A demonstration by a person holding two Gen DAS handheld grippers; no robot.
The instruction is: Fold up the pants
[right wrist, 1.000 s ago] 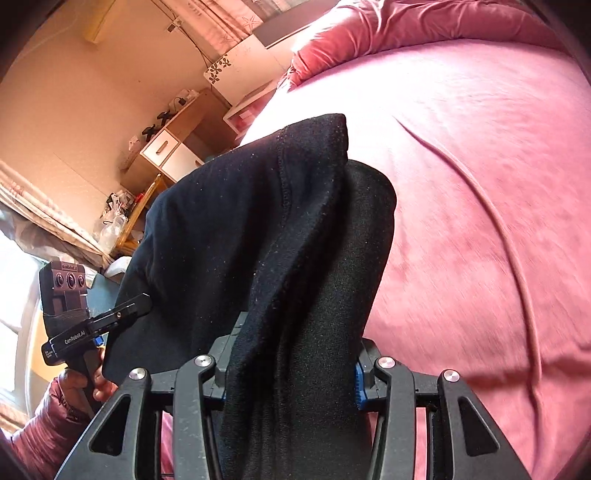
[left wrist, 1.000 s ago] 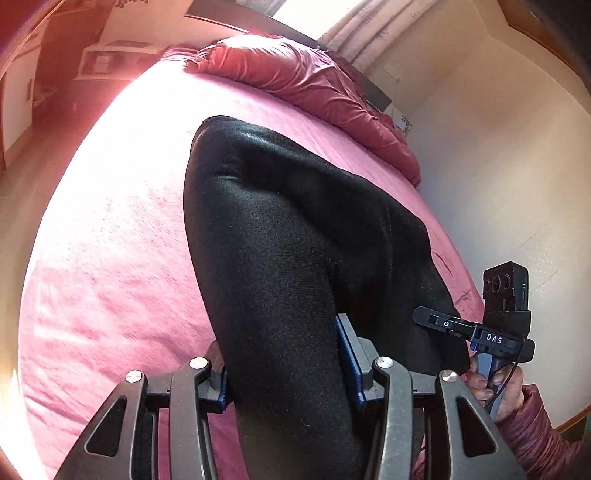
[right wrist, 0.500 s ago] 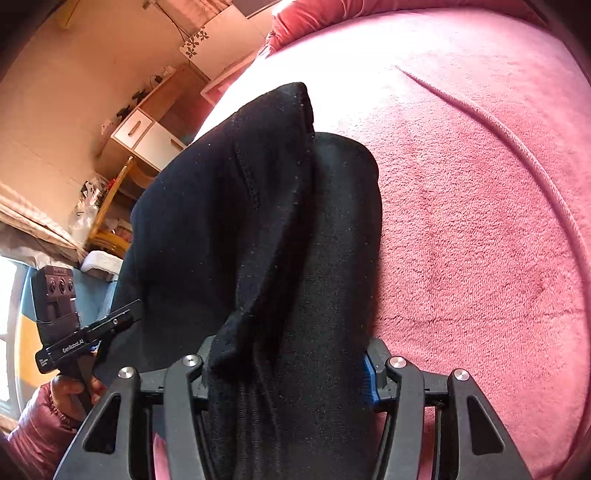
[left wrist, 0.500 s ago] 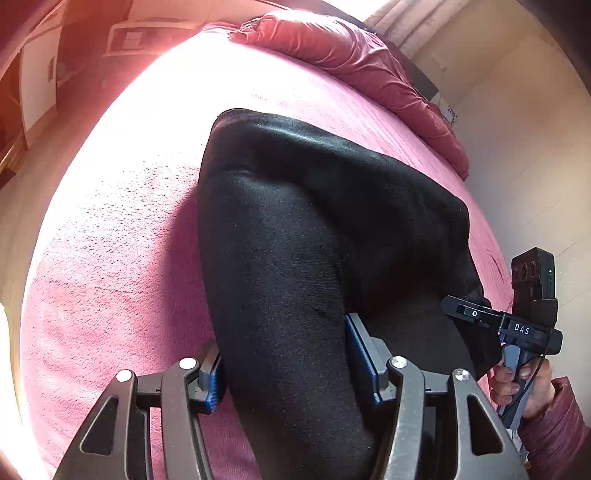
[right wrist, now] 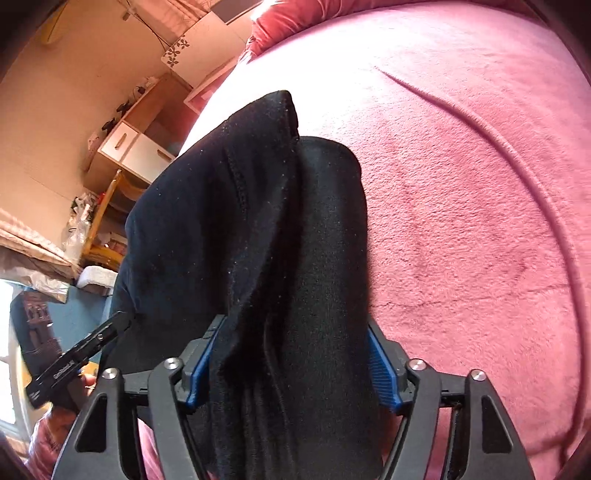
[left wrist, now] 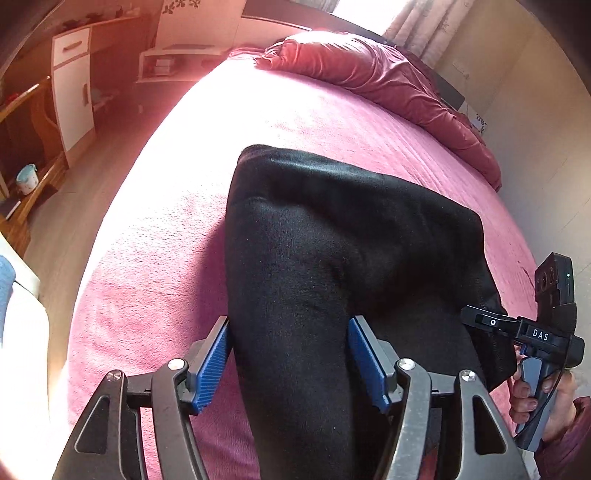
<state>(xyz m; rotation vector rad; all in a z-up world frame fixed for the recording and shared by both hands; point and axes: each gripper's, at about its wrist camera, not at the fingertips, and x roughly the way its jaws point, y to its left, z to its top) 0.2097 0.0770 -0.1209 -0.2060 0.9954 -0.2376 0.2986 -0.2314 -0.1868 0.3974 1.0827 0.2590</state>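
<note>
Black pants amid pink bedspread

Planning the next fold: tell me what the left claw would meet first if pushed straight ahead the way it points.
The black pants themselves: the left claw is shut on them and the cloth bulges ahead between its pads. Beyond that lies the pink bedspread, probably next, though depth is unclear.

Pink bedspread spreading under and beyond the jaws. Red quilt bunched at the far end. Pale wall off to the right. Wooden floor and white cabinet to the left. Bright window with curtains far ahead.
</note>
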